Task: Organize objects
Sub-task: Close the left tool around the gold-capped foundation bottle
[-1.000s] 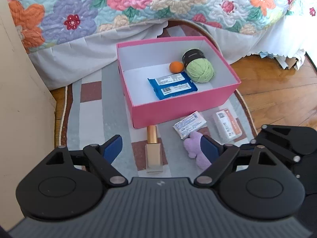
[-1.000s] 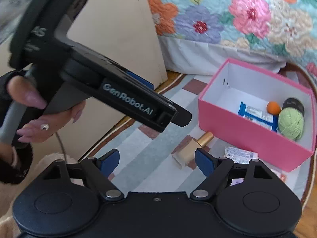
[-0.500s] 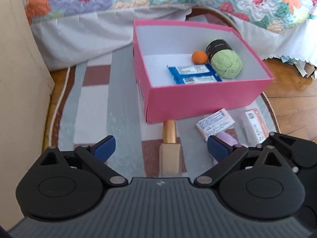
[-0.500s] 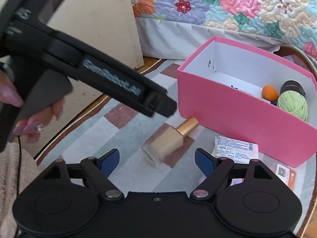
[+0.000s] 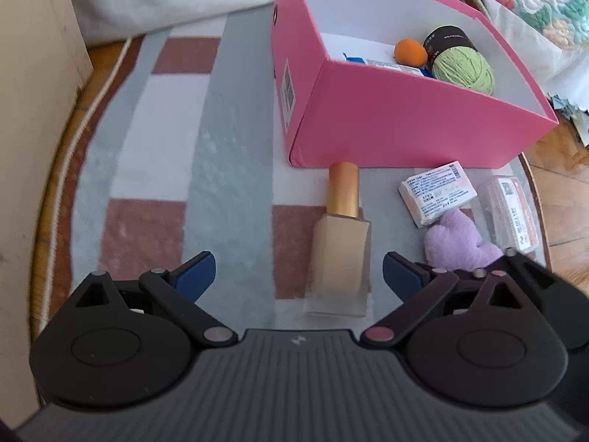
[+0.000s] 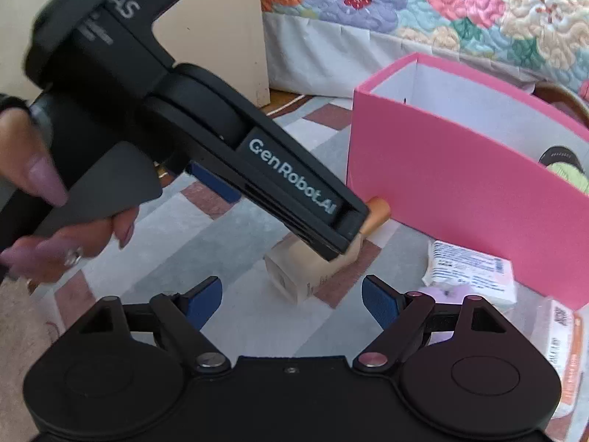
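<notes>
A beige bottle with a gold cap (image 5: 340,254) lies on the rug in front of the pink box (image 5: 405,118). My left gripper (image 5: 298,269) hangs low over it, jaws wide and closing; the bottle lies between the fingers, nearer the right one, untouched. In the right wrist view my right gripper (image 6: 292,294) stands open just short of the bottle (image 6: 298,269), whose neck is crossed by the left gripper's finger (image 6: 342,235). In the box lie a green yarn ball (image 5: 464,66), an orange ball (image 5: 409,51) and a blue packet (image 5: 355,59).
Right of the bottle lie a white packet (image 5: 436,193), a purple plush toy (image 5: 456,246) and an orange-white packet (image 5: 511,213). A beige cabinet (image 5: 33,73) stands on the left. A bed with a floral quilt (image 6: 460,7) is behind the box. A hand (image 6: 44,191) holds the left gripper.
Both grippers have sunk toward the rug and closed in on the bottle. The left jaws stand wider than a second ago. The objects have not moved.
</notes>
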Tool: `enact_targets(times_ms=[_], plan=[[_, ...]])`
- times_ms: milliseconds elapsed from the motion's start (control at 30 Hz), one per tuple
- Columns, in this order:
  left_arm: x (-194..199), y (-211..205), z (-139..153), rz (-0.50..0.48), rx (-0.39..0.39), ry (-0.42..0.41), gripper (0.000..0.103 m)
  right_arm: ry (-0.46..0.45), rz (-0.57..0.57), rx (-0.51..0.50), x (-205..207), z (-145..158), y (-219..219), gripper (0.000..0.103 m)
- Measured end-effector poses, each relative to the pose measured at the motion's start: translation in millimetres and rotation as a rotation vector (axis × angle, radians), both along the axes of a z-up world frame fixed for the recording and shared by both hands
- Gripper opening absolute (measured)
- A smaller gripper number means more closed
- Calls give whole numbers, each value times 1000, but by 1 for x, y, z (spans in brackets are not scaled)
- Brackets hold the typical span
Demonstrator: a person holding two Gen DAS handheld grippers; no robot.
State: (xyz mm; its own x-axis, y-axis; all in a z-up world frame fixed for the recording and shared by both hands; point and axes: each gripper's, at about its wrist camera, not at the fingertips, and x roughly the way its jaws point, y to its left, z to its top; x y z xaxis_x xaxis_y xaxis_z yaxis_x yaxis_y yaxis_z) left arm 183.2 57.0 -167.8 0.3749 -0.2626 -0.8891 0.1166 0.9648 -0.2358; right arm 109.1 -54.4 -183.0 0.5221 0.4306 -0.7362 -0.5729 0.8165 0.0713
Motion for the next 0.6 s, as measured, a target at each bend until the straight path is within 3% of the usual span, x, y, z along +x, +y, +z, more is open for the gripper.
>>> enact_targets(times_ms=[100,200,267,300,333,600], plan=[[2,-3,-4,3,-22,9,91,20,-12,5,6,-6,5,86],[4,-3,-7,6,-109,38,83,27,-10,10,7,-10,7,86],[6,-2,-10,10,-162,57,76,30,-7,14,7,-11,7,86],[6,-1,-11,14,-191,72,65,30,-7,14,6,-11,6,86],[7,0,-13,19,-220,90,62,29,-7,15,6,-10,5,86],[4,2,-18,45,-278,116,50,38,-25,7,4,-9,-3,82]])
